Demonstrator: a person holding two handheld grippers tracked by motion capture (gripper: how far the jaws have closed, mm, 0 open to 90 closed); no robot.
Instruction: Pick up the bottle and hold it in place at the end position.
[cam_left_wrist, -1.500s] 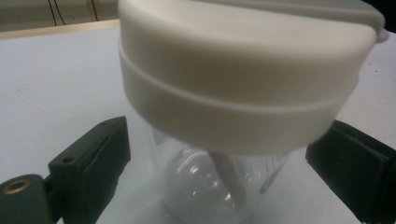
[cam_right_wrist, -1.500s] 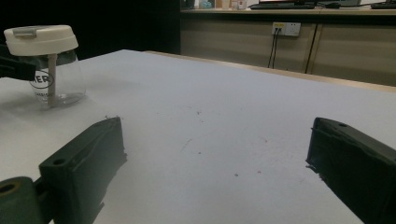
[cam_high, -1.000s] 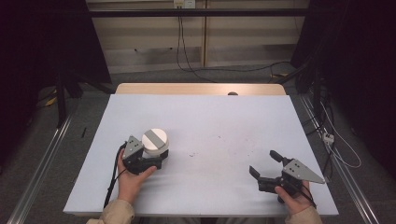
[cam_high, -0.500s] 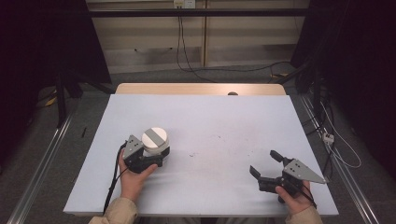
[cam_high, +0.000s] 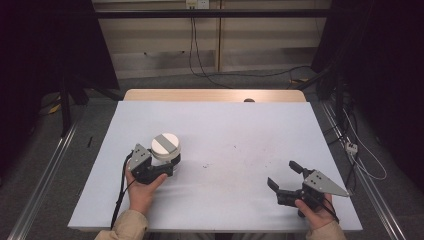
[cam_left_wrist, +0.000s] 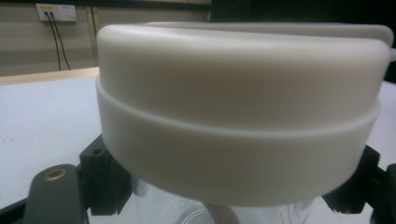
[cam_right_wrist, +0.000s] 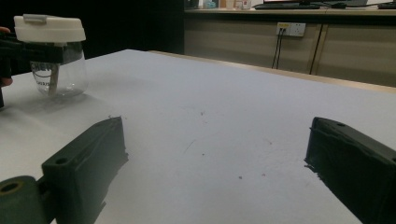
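A clear plastic jar (cam_high: 165, 148) with a white screw lid (cam_left_wrist: 238, 93) stands upright on the left part of the white table (cam_high: 235, 135). My left gripper (cam_high: 166, 161) is shut on the jar; its black jaws press against the clear body just under the lid, one on each side. In the right gripper view the jar (cam_right_wrist: 52, 56) appears far off at the left, with a label and a pale stick-like thing inside. My right gripper (cam_high: 283, 174) rests low near the front right of the table, open, with nothing between its jaws (cam_right_wrist: 215, 154).
The tabletop has a wooden far edge (cam_high: 215, 95) and a few small dark specks (cam_high: 235, 150) in the middle. Cables (cam_high: 210, 70) lie on the floor behind. Metal rails (cam_high: 45, 175) run along both sides of the table.
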